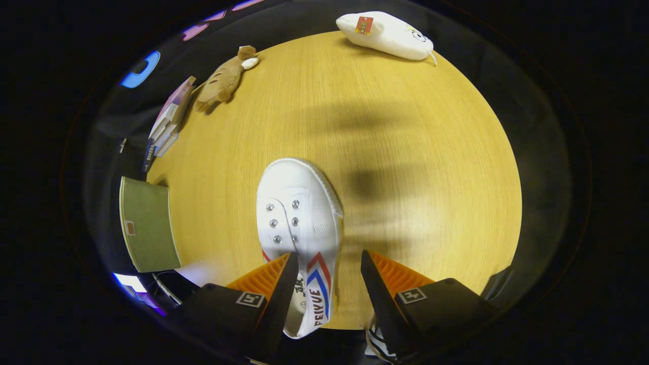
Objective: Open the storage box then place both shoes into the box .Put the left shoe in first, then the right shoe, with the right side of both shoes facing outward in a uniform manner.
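Canvas is what this white shoe [300, 223] looks made of, so we think it will be light and soft on top, with a firmer rubber sole and toe. It lies on the wooden table [405, 152] with its toe pointing away from us, and its heel end sits between the two fingers of our claw [324, 263]. The fingers are spread apart. The left finger looks like it is at the shoe's open top, or maybe a little inside it, but we cannot tell if it touches. The right finger stands clear of the shoe, with bare table between them, so nothing is pinched yet. We think the best place to hold is the side wall near the heel, by the striped mark, because the cloth there can be squeezed and should not slip. The soft top may fold if we pinch too hard, and the long toe may droop when lifted. A second shoe with dark stripes [377, 344] peeks out under the right finger. A green thing [147, 223] sits off to the left; it may be the storage box, but we cannot be sure.
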Action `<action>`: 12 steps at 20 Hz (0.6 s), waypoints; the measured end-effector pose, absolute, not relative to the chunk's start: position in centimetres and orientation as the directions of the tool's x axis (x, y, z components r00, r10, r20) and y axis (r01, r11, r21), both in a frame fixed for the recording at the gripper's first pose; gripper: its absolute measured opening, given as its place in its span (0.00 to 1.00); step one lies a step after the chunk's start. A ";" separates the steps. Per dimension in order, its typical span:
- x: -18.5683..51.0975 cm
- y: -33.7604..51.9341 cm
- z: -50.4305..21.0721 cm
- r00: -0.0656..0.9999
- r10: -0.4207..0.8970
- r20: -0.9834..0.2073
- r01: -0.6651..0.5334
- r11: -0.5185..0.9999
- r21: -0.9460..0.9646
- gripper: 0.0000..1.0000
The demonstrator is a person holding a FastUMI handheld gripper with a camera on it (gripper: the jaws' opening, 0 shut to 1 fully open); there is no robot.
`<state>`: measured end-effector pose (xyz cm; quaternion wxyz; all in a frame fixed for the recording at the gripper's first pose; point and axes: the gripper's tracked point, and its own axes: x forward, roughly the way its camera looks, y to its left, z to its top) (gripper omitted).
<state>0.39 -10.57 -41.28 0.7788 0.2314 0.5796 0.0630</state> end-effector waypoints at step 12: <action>0.9 -10.6 -42.1 0.252 0.433 -0.866 0.160 0.864 0.478 0.13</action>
